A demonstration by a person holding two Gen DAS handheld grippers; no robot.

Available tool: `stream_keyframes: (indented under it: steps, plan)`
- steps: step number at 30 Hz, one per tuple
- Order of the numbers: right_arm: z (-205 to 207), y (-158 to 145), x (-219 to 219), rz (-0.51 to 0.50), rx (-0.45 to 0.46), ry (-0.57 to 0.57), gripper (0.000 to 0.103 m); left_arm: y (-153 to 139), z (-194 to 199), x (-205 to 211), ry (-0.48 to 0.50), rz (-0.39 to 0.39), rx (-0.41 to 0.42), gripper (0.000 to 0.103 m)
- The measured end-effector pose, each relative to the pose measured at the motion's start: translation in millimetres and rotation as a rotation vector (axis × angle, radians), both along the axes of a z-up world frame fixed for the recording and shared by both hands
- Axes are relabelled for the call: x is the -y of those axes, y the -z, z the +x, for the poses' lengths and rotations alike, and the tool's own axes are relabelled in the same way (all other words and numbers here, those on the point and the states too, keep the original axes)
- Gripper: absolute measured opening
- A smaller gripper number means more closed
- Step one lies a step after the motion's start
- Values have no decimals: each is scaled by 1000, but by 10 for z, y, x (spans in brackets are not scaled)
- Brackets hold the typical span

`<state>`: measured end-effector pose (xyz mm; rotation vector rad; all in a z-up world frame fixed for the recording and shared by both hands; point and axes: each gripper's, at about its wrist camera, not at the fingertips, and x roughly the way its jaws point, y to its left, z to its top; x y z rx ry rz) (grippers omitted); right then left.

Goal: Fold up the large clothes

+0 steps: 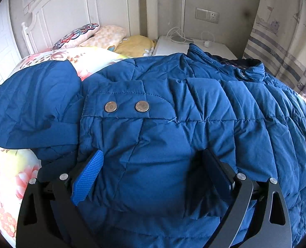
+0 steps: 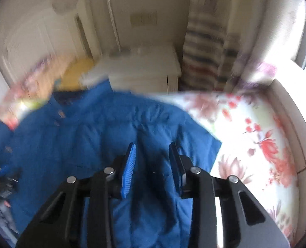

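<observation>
Up close in the left wrist view, a blue quilted jacket [image 1: 173, 107] lies spread over a floral bedsheet [image 1: 6, 177], its flap with two metal snaps [image 1: 126, 106] facing up and its collar [image 1: 244, 68] toward a white nightstand [image 1: 173, 43]. The left tool [image 1: 153, 155] stands wide apart, its blue-padded fingers [image 1: 88, 175] pressed down into the fabric with a puffed bulge of jacket between them; whether the pads pinch it I cannot tell. Pillows [image 1: 103, 37] rest against the white headboard [image 1: 74, 10].

Next, the right wrist view is blurred. The right tool [image 2: 153, 150] hangs over the jacket [image 2: 80, 134] near its edge, fingers partly closed with a clear gap and nothing gripped. The bedsheet [image 2: 256, 144] lies bare to the right.
</observation>
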<state>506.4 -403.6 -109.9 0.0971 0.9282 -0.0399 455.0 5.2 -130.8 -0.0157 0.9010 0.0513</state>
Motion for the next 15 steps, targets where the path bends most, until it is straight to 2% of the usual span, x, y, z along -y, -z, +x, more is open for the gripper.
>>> stream_keyframes:
  steps: [1, 2, 5, 8, 10, 12, 13, 15]
  plan:
    - [55, 156, -32, -49, -51, -21, 32, 3, -1, 2, 0, -1, 1, 92]
    - [83, 230, -56, -66, -61, -37, 33, 5, 2, 4, 0, -1, 1, 92]
    - [60, 171, 12, -15, -58, 3, 33, 5, 11, 7, -3, 2, 1, 92]
    - [46, -51, 19, -28, 41, 39, 33, 10, 19, 17, -7, 11, 0, 92]
    - [130, -77, 29, -56, 62, 69, 36, 9, 21, 11, -7, 6, 1, 92]
    - [308, 52, 24, -98, 15, 61, 42, 7, 23, 5, -7, 2, 2, 92]
    - [402, 231, 33, -119, -56, 58, 46, 8, 19, 9, -7, 2, 2, 92]
    - [404, 262, 83, -94, -55, 64, 48, 9, 17, 10, -7, 1, 3, 92]
